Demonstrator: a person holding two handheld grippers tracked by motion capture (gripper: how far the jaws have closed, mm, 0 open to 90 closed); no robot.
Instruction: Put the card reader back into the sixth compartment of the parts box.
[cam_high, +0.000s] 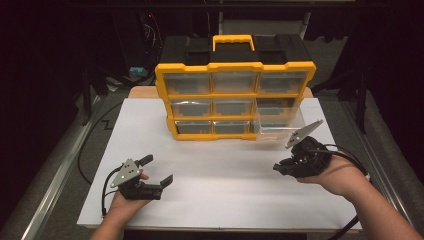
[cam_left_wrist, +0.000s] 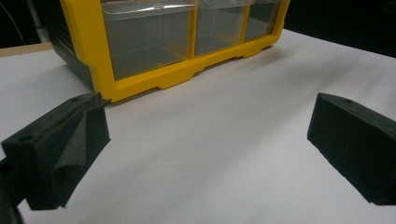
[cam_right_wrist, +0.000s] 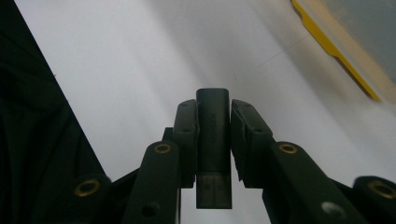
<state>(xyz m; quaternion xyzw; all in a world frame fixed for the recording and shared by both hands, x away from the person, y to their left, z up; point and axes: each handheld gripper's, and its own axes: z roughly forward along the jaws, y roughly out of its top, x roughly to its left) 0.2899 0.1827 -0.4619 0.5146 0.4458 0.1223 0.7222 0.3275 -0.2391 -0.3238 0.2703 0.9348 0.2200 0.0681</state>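
My right hand-held gripper (cam_right_wrist: 213, 140) clamps a dark USB stick (cam_right_wrist: 213, 144) at lower centre of its view, above the white desk (cam_high: 225, 185). My left hand-held gripper (cam_high: 156, 170) gapes wide at lower left, below the yellow drawer organizer (cam_high: 235, 100).

Yellow drawer organizer (cam_high: 235, 100) on white table (cam_high: 220, 185), left gripper (cam_high: 159, 170) open, right gripper (cam_high: 278, 168) near pulled-out clear drawer (cam_high: 277, 127)

A white desk (cam_high: 210, 200) stood in a dark room, brightly lit from above. Grey floor (cam_high: 60, 200) showed on both sides, crossed by a metal rail (cam_high: 52, 187) at left. Black equipment and cables (cam_high: 145, 30) filled the shadowed back.
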